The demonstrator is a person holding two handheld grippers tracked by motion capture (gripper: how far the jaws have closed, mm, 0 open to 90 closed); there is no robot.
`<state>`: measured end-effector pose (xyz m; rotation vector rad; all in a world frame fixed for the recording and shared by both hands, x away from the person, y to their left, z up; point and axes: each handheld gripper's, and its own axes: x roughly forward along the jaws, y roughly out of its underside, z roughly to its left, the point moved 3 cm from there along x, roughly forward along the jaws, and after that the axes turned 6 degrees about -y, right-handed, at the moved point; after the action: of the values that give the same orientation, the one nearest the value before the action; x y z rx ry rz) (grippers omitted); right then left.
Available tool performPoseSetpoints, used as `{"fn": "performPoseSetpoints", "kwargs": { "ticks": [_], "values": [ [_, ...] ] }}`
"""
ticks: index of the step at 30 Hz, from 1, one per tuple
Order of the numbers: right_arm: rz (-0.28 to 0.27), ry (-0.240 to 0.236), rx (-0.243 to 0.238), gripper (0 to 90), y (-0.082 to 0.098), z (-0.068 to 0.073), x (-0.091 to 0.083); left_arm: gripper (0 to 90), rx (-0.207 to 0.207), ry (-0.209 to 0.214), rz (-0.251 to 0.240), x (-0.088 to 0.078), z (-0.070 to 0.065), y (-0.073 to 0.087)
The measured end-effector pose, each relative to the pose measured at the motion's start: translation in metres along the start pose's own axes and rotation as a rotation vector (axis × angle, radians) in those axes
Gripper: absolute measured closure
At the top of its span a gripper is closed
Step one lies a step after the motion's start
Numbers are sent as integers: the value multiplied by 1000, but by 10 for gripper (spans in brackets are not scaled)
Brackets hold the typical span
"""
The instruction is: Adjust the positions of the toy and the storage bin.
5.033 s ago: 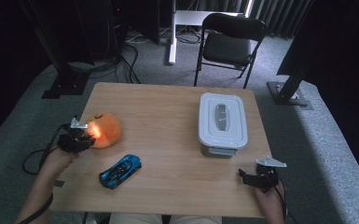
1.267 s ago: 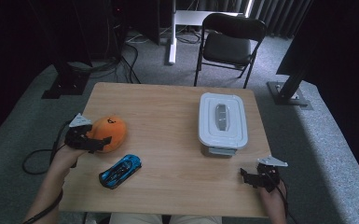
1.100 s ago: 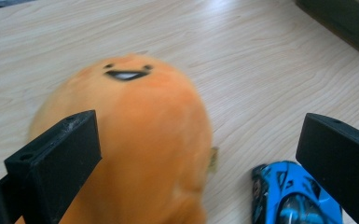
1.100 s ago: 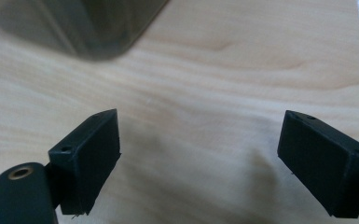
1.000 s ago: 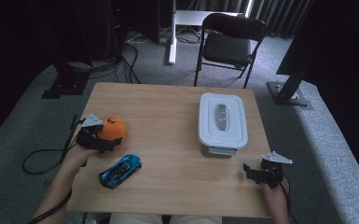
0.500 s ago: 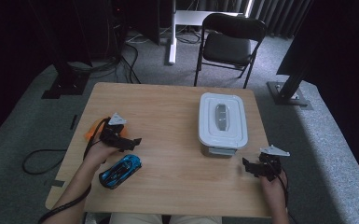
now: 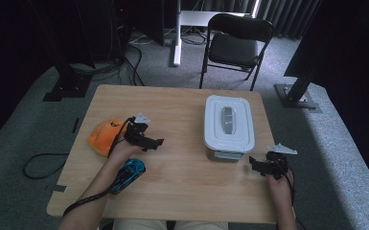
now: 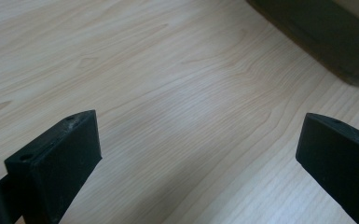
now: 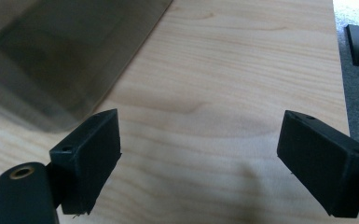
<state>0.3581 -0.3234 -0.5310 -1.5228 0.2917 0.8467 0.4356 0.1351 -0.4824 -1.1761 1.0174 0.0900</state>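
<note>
Blue toy car (image 7: 128, 174) lies nearest, at 7 o'clock. Left gripper (image 7: 149, 142) and right gripper (image 7: 258, 165), both jaws wide, empty. Orange plush (image 7: 103, 136) at 9, dark mark unreadable. White box (image 7: 229, 125) at 2. Wood table (image 7: 182, 105), grey carpet (image 7: 24, 134), black chair (image 7: 234, 45) far.

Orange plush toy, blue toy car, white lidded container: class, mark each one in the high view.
Orange plush toy (image 7: 101, 136), high view, on its rounded top.
Blue toy car (image 7: 128, 173), high view, on its roof.
White lidded container (image 7: 228, 123), high view, on the lid.
</note>
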Motion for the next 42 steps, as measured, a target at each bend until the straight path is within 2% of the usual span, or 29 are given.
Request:
{"fn": "performPoseSetpoints", "kwargs": {
  "ticks": [5,13,18,23,30,31,33,36,40,42],
  "values": [
    [13,21,-15,130,-5,-3,7,5,12,10,7,15,-7,-5],
    [0,19,3,130,-12,-6,15,5,29,11,21,35,-18,-15],
    [7,34,0,131,-19,-10,20,5,59,-1,29,54,-32,-28],
    [0,43,3,132,-26,-16,24,5,87,10,49,71,-47,-36],
    [-3,49,7,132,-34,-17,33,5,73,17,50,89,-59,-47],
    [-2,51,6,132,-35,-17,35,5,72,16,42,92,-61,-48],
    [-10,47,17,132,-38,-16,38,6,49,7,-10,96,-64,-52],
    [-22,48,29,132,-43,-13,42,5,23,6,-41,101,-67,-56],
    [-20,50,36,147,-49,-14,47,5,40,6,-29,106,-69,-62],
    [-20,50,40,145,-52,-16,49,5,34,8,-23,110,-68,-65]
  ]
}}
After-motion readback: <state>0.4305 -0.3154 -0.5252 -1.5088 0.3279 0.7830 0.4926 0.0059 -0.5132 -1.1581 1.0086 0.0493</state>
